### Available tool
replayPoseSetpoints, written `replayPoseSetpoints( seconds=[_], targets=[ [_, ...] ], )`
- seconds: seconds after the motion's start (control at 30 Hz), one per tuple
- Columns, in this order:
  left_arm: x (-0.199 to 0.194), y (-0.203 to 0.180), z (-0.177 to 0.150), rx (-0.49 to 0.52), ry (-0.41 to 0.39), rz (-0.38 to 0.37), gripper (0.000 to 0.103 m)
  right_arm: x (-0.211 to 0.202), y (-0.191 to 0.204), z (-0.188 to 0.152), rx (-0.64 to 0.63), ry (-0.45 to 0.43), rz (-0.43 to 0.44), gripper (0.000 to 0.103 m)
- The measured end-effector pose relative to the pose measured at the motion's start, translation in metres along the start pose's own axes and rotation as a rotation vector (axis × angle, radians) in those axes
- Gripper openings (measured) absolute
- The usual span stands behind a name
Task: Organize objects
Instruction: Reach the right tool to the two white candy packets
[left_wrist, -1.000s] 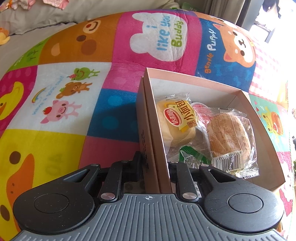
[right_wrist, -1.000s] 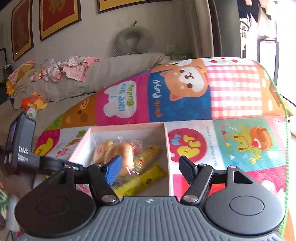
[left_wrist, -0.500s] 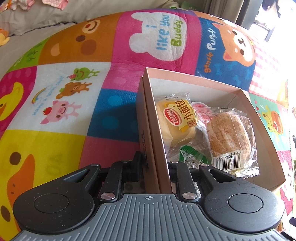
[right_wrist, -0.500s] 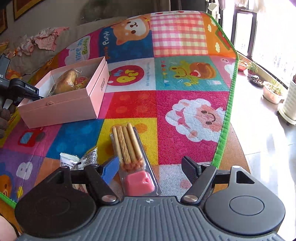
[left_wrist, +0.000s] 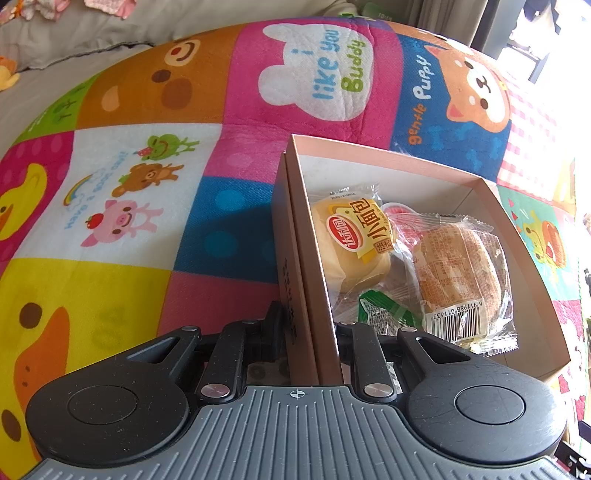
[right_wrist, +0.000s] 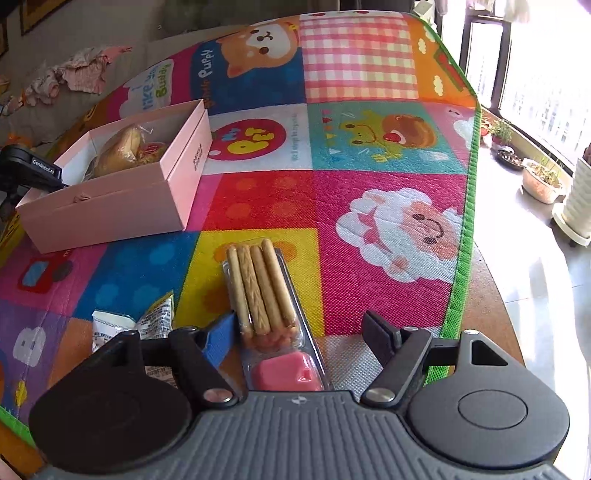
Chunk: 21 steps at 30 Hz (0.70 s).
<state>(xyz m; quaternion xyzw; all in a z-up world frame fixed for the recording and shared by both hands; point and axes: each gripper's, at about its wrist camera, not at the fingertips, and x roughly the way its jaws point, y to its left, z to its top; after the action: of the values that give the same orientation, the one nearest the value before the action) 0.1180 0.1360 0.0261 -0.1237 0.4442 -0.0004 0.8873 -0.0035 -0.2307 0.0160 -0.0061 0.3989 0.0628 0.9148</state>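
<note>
since a second ago the right gripper (right_wrist: 300, 326) has swung away from the pink box (right_wrist: 110, 206) and dropped low over the play mat (right_wrist: 369, 192); the left view is unchanged.

biscuit stick pack (right_wrist: 273, 314): lies flat on the mat at lower centre of the right view, on a yellow square. long axis runs from the bottom of the frame up and slightly left; sticks at the far end, pink dip cup at the near end, against the gripper body. clear plastic tray, four pale ridged sticks side by side.

right gripper: tilted down at the mat, fingers spread, the pack between them. the blue-padded finger (right_wrist: 218, 338) is just beside the pack's left edge; contact cannot be told. the other finger stands well clear on the right.

left gripper (left_wrist: 310, 328): angled down, fingers close together, pinching the near wall of the pink box, one finger outside, one inside.

box, right half of the left view: open, holding two wrapped buns (left_wrist: 351, 243) and a green sachet (left_wrist: 384, 314).

crumpled white wrapper (right_wrist: 147, 321) lies on the mat at lower left of the right view.
</note>
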Motion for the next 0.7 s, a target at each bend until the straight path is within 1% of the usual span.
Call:
replayPoseSetpoints(
  seconds=[0.1, 0.23, 0.3, 0.37, 0.47, 0.5, 0.57, 0.63, 0.7],
  targets=[
    [0.0, 0.0, 0.0, 0.001, 0.0, 0.0, 0.021, 0.003, -0.01, 0.001, 0.034, -0.004, -0.049, 0.074],
    [0.0, 0.0, 0.0, 0.001, 0.0, 0.0, 0.021, -0.001, -0.019, 0.001, 0.051, -0.008, -0.051, 0.074],
    [0.0, 0.0, 0.0, 0.001, 0.0, 0.0, 0.021, -0.011, -0.019, 0.0, 0.063, -0.036, 0.008, 0.074],
    [0.0, 0.0, 0.0, 0.001, 0.0, 0.001, 0.021, -0.026, -0.011, 0.0, 0.035, -0.065, 0.136, 0.075],
    [0.0, 0.0, 0.0, 0.001, 0.0, 0.0, 0.021, -0.043, 0.016, -0.002, -0.096, -0.068, 0.303, 0.084],
    [0.0, 0.0, 0.0, 0.001, 0.0, -0.001, 0.021, -0.045, 0.027, -0.004, -0.146, -0.063, 0.343, 0.085],
    [0.0, 0.0, 0.0, 0.001, 0.0, 0.0, 0.021, -0.047, 0.051, -0.009, -0.258, -0.057, 0.37, 0.085],
    [0.0, 0.0, 0.0, 0.002, 0.0, 0.001, 0.021, -0.043, 0.069, -0.016, -0.337, -0.06, 0.35, 0.085],
    [0.0, 0.0, 0.0, 0.003, 0.001, 0.001, 0.021, -0.037, 0.078, -0.019, -0.357, -0.052, 0.317, 0.085]
  ],
)
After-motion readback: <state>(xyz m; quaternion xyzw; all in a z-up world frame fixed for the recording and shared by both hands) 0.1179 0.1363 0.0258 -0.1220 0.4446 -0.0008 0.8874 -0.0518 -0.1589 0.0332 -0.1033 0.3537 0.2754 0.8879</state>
